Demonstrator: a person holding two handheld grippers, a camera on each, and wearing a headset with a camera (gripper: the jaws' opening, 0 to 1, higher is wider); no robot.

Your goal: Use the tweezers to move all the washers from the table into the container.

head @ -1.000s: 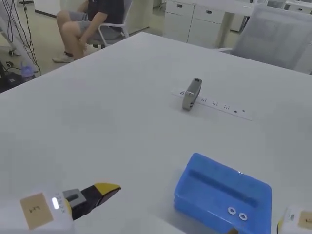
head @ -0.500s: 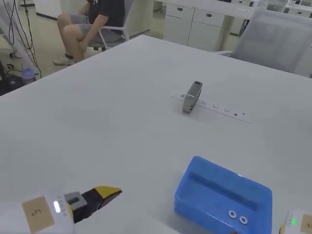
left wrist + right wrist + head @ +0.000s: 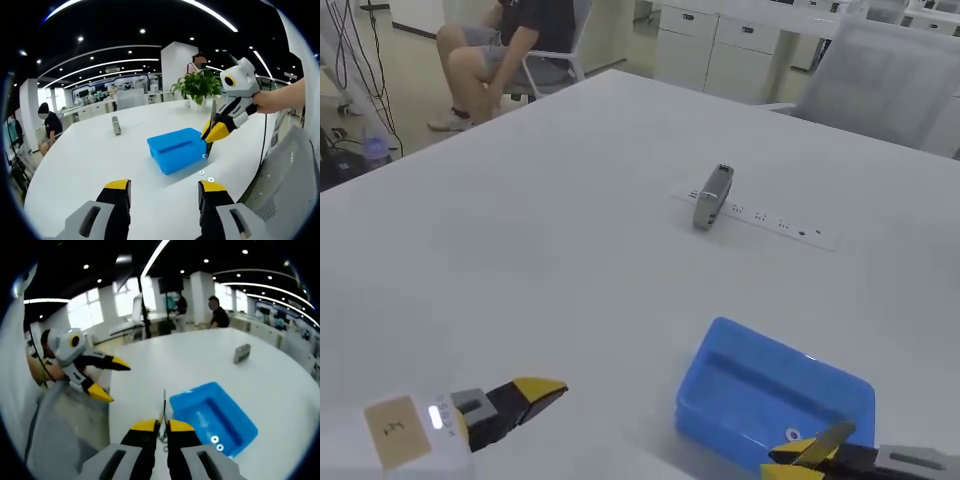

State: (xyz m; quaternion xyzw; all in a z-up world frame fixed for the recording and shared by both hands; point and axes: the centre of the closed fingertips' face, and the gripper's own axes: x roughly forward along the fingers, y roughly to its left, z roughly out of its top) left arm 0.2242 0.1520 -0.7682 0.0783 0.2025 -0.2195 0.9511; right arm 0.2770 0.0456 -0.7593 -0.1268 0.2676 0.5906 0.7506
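The left gripper (image 3: 165, 187) hangs with its jaws spread wide above the tabletop (image 3: 570, 220), close to its front edge. The right gripper (image 3: 162, 427) pinches the tweezers (image 3: 164, 406), whose tips reach the near corner of the blue container (image 3: 750, 385) by the same edge. Two washers (image 3: 201, 172) lie at that corner. The left gripper view puts them on the tabletop just outside the container, the right gripper view against the blue.

No legible text — anywhere.
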